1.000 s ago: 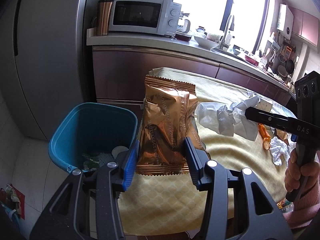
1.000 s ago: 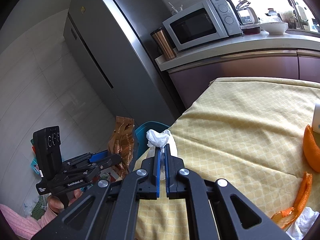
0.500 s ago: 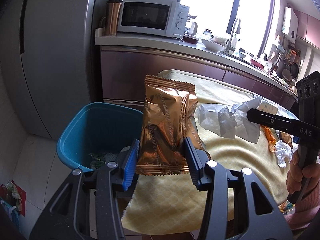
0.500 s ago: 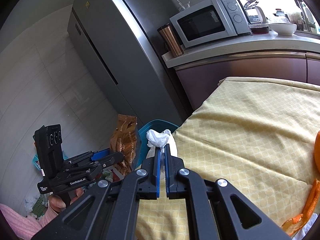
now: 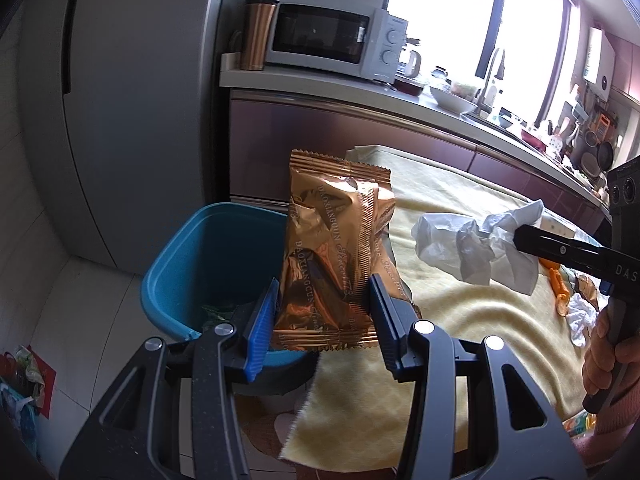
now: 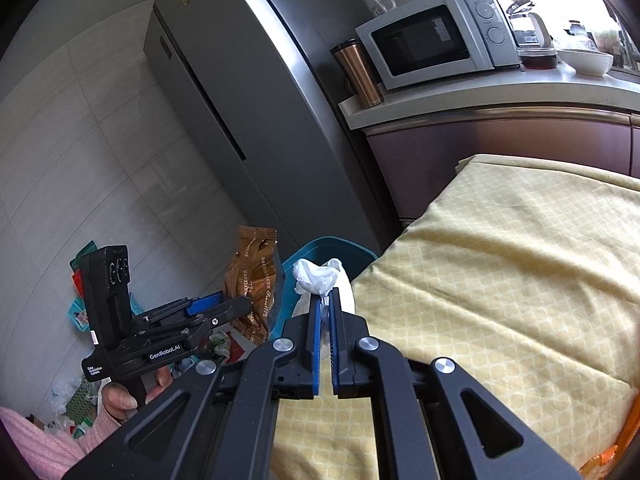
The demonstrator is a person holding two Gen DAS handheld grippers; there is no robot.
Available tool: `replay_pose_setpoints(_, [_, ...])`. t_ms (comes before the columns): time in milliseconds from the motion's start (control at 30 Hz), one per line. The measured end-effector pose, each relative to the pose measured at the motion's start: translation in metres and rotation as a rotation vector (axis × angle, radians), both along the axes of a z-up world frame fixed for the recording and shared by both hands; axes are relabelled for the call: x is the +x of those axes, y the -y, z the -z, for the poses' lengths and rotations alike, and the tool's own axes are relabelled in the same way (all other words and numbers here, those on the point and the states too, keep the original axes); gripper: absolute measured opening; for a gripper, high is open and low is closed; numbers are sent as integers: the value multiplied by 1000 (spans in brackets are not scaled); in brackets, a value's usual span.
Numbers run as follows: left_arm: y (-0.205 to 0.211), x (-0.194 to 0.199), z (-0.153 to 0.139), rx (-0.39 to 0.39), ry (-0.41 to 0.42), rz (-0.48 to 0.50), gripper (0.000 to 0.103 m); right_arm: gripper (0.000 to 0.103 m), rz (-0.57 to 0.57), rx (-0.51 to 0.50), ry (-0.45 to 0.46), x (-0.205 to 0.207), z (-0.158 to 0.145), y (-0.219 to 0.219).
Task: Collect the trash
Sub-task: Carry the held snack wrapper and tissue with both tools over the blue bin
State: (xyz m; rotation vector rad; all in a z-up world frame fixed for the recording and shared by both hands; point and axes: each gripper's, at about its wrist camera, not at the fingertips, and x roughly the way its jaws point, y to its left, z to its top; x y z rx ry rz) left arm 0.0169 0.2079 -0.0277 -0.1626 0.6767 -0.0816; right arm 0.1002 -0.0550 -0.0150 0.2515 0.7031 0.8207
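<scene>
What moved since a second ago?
Both hands slid sideways toward the bin: it now sits nearer the middle in the left view. The left gripper still holds the wrapper, and the right gripper still pinches the tissue.

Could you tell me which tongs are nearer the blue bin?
Left. The left tongs hold the wrapper right at the bin rim; the right tongs, pinching tissue, sit over the table edge beside it.

One copper wrapper, one white tissue wad, one blue bin, two claws, one microwave.
</scene>
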Motion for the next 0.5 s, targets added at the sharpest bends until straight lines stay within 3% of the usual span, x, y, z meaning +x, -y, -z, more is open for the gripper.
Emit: replay_pose_setpoints(500, [-30, 7, 5, 2, -17, -76, 45, 3, -44, -16, 4, 10, -4, -24])
